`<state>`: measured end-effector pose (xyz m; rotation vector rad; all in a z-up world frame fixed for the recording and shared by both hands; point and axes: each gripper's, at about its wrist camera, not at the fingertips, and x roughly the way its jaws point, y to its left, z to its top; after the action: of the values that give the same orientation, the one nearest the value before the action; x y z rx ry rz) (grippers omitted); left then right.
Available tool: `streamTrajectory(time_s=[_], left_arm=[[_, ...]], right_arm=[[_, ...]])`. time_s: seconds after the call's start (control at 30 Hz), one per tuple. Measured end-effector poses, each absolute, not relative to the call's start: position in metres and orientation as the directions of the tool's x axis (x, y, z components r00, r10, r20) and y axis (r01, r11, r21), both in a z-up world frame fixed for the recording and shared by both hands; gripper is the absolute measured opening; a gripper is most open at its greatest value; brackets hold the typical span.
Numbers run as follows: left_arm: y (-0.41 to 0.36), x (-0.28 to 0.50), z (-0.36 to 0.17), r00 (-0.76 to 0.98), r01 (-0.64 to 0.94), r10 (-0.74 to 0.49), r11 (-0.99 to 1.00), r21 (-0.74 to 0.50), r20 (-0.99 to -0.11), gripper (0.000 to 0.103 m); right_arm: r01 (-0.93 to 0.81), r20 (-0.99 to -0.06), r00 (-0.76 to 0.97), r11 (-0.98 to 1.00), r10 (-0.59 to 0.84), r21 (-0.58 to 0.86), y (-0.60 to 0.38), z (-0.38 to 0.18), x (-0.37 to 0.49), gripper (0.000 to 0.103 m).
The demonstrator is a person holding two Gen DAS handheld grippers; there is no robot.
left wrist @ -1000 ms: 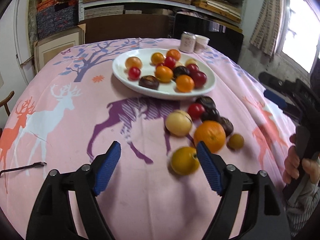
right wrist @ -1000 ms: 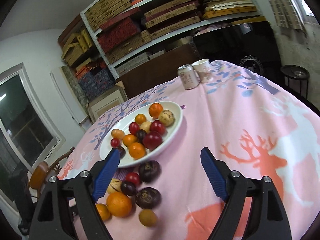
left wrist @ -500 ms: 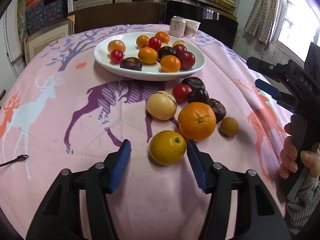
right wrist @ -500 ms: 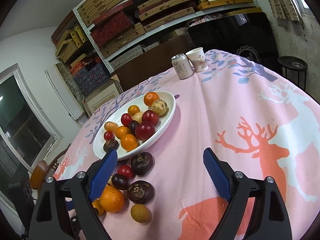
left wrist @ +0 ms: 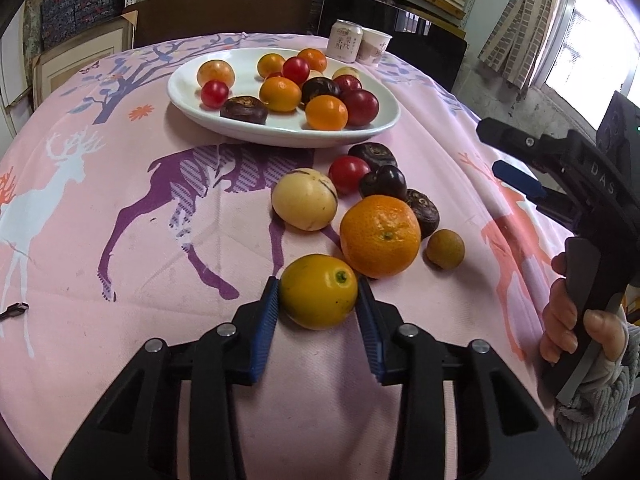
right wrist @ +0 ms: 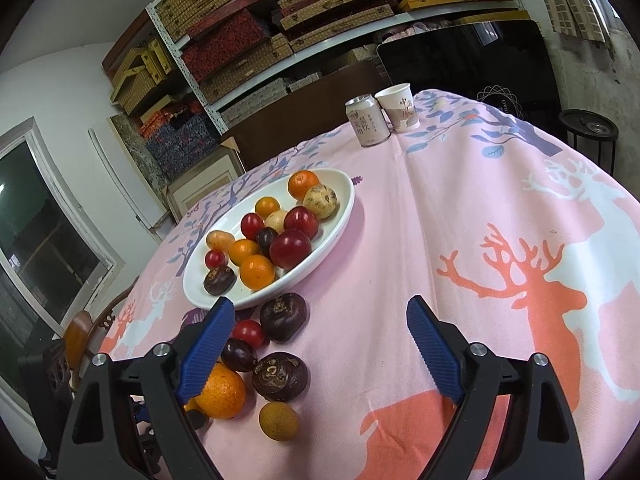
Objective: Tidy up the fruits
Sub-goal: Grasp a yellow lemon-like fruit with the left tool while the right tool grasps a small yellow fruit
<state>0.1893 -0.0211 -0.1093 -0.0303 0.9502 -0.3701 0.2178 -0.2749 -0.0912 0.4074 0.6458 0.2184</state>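
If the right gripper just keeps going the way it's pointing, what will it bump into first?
Probably just the pink tablecloth. The right gripper is open with nothing between its fingers, and the dark fruit and white plate lie left of its line, though depth is hard to judge.

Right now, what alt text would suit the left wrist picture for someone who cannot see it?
The left gripper is closing on a yellow fruit that sits between its blue pads on a pink tablecloth. Beyond it lie an orange and other loose fruits, then a white plate of fruit. A hand holds the right gripper at the right edge.
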Motion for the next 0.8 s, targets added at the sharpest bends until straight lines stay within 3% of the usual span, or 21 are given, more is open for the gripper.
streamTrajectory(time_s=[0.13, 0.33, 0.5, 0.8], left_arm=[[-0.006, 0.185, -0.101, 0.575, 0.256, -0.289, 0.952, -0.168, -0.765, 0.038], [0.016, 0.188, -0.1, 0.603, 0.195, -0.235, 0.97, -0.145, -0.763, 0.038], [0.025, 0.191, -0.103, 0.585, 0.195, -0.282, 0.959, -0.206, -0.761, 0.038], [0.024, 0.191, -0.105, 0.576, 0.203, -0.299, 0.954, -0.222, -0.76, 0.038]], right_arm=[[-0.114, -0.55, 0.754, 0.896, 0.36, 0.429, -0.269, -0.091, 0.211, 0.089], [-0.221, -0.626, 0.697, 0.935, 0.35, 0.277, -0.233, -0.092, 0.18, 0.087], [-0.274, -0.718, 0.629, 0.949, 0.297, 0.153, -0.203, -0.102, 0.18, 0.053], [-0.252, -0.77, 0.587, 0.961, 0.248, 0.118, -0.196, -0.113, 0.189, 0.036]])
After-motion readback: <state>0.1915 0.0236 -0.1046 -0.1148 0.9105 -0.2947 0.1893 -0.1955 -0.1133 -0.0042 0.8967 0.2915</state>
